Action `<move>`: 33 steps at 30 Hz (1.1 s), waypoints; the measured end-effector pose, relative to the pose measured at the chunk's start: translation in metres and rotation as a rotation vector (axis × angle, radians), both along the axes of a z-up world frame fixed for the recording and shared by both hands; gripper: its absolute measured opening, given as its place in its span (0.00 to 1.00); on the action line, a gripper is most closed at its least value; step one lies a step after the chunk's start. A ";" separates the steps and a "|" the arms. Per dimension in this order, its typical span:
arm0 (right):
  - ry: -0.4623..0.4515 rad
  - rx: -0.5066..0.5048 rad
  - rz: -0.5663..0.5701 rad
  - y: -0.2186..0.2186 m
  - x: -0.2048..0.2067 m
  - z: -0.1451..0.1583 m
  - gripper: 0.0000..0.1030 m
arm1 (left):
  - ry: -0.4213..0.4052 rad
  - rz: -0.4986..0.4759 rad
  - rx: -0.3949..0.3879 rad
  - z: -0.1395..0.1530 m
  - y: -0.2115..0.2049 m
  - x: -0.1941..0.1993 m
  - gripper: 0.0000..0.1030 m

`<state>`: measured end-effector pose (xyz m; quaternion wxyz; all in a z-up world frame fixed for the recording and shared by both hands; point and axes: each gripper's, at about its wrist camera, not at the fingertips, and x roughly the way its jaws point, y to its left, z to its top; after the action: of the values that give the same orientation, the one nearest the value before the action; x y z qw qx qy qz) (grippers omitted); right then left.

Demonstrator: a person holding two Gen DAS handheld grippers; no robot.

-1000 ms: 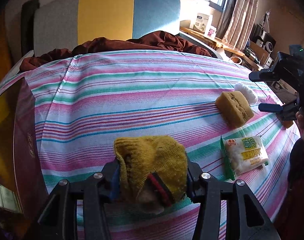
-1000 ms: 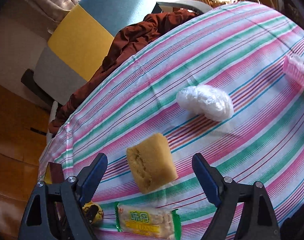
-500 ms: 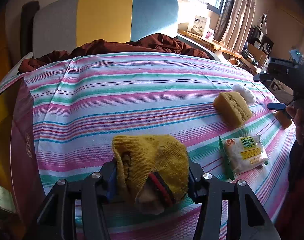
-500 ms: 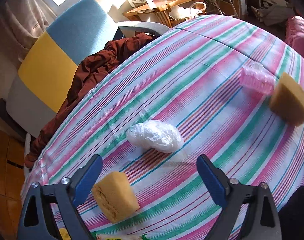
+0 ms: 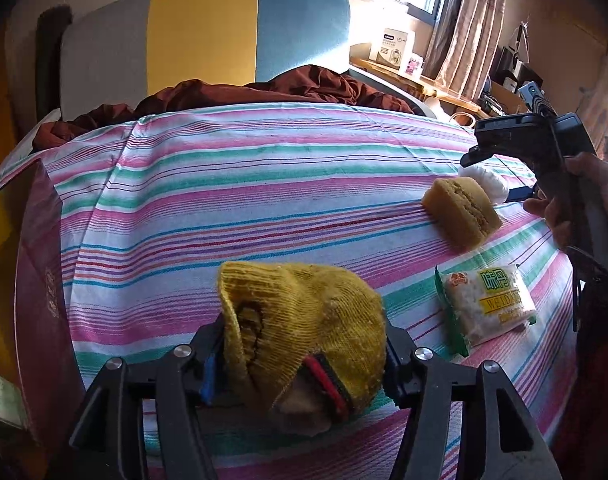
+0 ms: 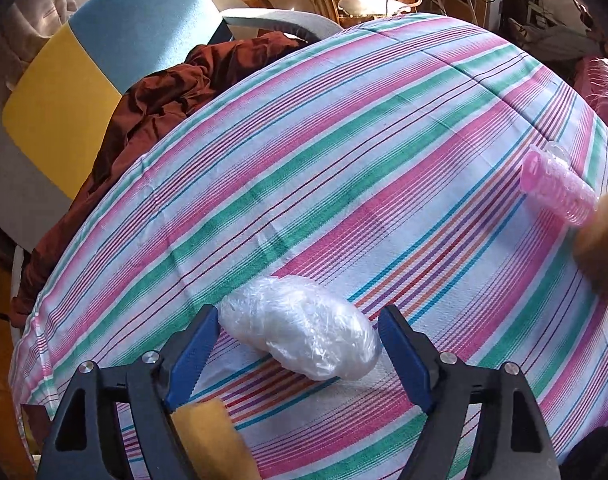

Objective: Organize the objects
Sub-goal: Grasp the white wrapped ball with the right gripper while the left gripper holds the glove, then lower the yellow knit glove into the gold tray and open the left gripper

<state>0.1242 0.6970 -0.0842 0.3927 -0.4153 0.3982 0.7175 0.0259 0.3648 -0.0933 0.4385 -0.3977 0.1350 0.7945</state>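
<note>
From the left wrist camera, the left gripper [image 5: 304, 352] sits low over the striped cloth [image 5: 232, 208] with the yellow knitted sock [image 5: 304, 328] bunched between its fingers. The jaws have just been opening; the sock fills the gap and both pads look to be against its sides, so call it a loosening grasp on the sock. To the right lies the wrapped snack packet [image 5: 485, 306], green-edged, flat on the cloth. Beyond it is a yellow sponge block [image 5: 461, 212], and just behind that peeks the white plastic bundle [image 5: 485, 182]. The right gripper [image 5: 499, 176] comes in from the right edge, held by a hand [image 5: 575, 200], its tips down around that bundle. A maroon box [image 5: 44, 300] stands at the left, and a brown blanket [image 5: 264, 88] is heaped at the far edge.

Over to the right wrist camera: the right gripper [image 6: 300, 340] straddles the white plastic bundle [image 6: 300, 326]. Its jaws have just been closing, the left blue pad at the bundle's end, the right pad showing a sliver of gap, so released, not yet clamped. The yellow sponge block [image 6: 208, 436] sits under the left finger. Far right, a pink ribbed roller [image 6: 555, 188] lies touching a second sponge block [image 6: 601, 244].
</note>
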 end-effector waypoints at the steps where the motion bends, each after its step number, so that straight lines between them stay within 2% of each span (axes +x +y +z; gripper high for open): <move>1: -0.007 0.004 -0.003 0.000 0.000 -0.001 0.74 | 0.001 0.000 -0.001 0.000 0.000 0.000 0.60; 2: -0.002 0.009 -0.008 0.000 0.001 0.000 0.72 | 0.002 -0.001 -0.003 0.000 0.000 0.000 0.60; 5: 0.030 -0.004 -0.029 0.003 0.007 -0.001 0.56 | 0.003 -0.002 -0.004 0.000 0.001 0.001 0.61; 6: 0.025 -0.001 -0.033 0.003 0.008 -0.001 0.45 | 0.002 -0.002 -0.003 0.000 0.001 0.001 0.61; 7: 0.020 0.001 -0.035 0.003 0.009 -0.001 0.40 | 0.002 -0.002 -0.003 0.000 0.001 0.001 0.61; 15: -0.037 0.040 0.021 -0.003 0.002 -0.001 0.37 | 0.028 -0.003 -0.022 0.000 0.003 0.004 0.60; 22: 0.008 0.001 0.049 -0.004 0.005 -0.002 0.34 | 0.044 -0.001 -0.041 0.000 0.005 0.007 0.59; 25: 0.031 0.004 0.082 -0.009 0.001 0.001 0.34 | 0.041 0.001 -0.047 0.001 0.004 0.005 0.56; 30: -0.001 0.018 0.099 -0.013 -0.007 0.000 0.34 | -0.008 0.016 -0.056 0.010 0.001 0.000 0.46; 33: -0.005 0.018 0.100 -0.011 -0.006 -0.001 0.34 | 0.009 0.032 -0.052 0.021 -0.004 0.002 0.44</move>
<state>0.1185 0.6862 -0.0848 0.3610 -0.4329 0.3693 0.7389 0.0277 0.3607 -0.0723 0.4148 -0.4075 0.1512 0.7994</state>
